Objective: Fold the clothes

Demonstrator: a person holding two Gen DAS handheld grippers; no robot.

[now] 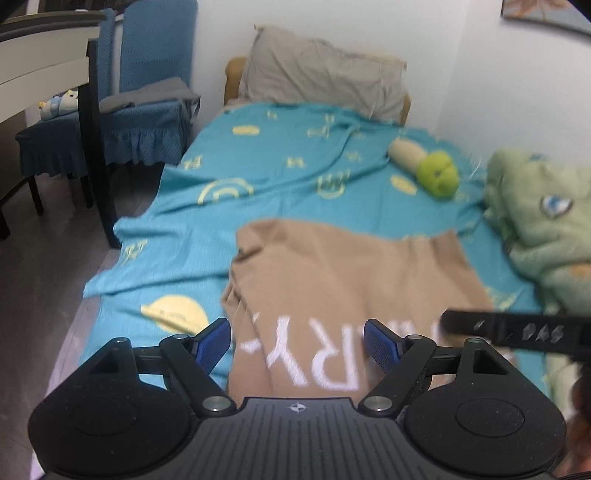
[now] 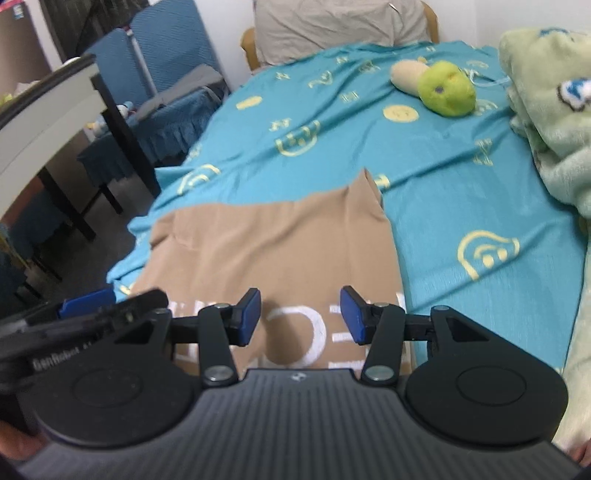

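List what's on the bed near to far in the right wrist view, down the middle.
right gripper → tan shirt → blue bedsheet → grey pillow. The green plush toy sits off to the right, level with the far sheet.

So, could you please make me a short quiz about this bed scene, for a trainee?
1. True or false: the tan garment lies on the turquoise sheet.
2. Which toy lies near the pillow? A) red car B) green plush C) ball
3. Fill in: the jaws of the left hand-held gripper are ____.

Key
1. True
2. B
3. open; nothing is between them, and the right hand-held gripper is the same.
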